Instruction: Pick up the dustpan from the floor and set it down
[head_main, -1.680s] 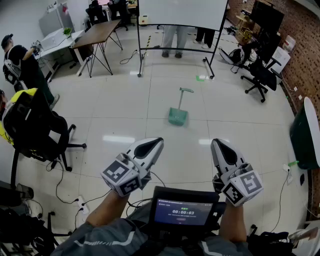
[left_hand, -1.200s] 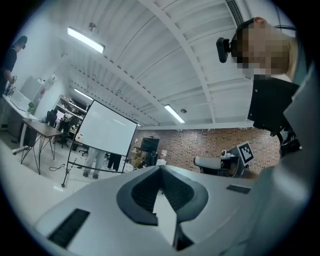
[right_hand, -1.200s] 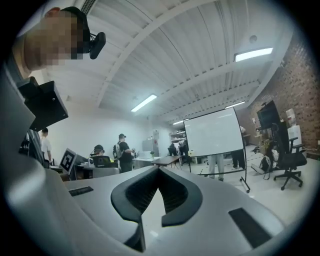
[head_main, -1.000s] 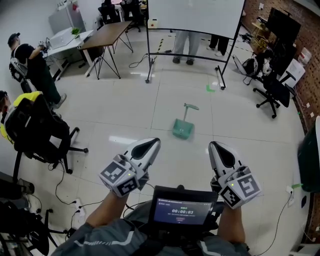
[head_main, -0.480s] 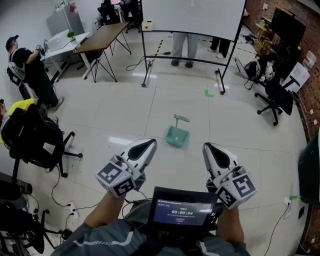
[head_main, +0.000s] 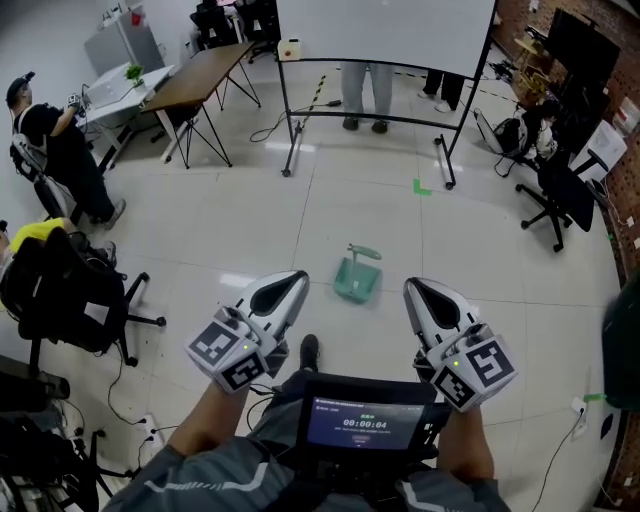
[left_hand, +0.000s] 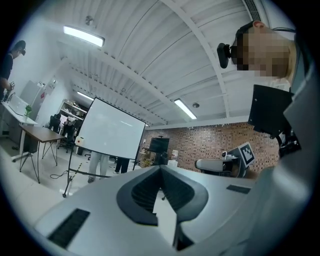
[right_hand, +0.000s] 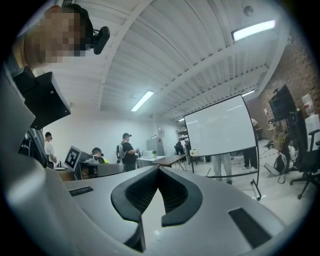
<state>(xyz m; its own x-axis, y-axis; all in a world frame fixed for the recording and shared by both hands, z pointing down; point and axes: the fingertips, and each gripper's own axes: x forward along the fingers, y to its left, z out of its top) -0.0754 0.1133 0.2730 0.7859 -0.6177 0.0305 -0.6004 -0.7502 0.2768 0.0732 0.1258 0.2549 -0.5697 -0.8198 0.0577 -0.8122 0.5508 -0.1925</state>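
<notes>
Resting on the floor (head_main: 230, 225) is the dustpan (head_main: 355, 283).

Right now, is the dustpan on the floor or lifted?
On the floor: the dustpan rests there, beyond the left gripper and right gripper, touching neither.

The scoop-shaped plastic dustpan (head_main: 357, 278) is showing teal green against the glossy tiled floor (head_main: 230, 220), which is gleaming off-white. The left gripper (head_main: 299, 276) and right gripper (head_main: 409, 286) are wearing pale grey shells with black pads, their cubes carrying black-and-white square markers. A swivel office chair (head_main: 70, 290) is looking black, a garment (head_main: 35, 232) bright yellow. The brick wall (left_hand: 210, 142) is glowing red-brown.
</notes>
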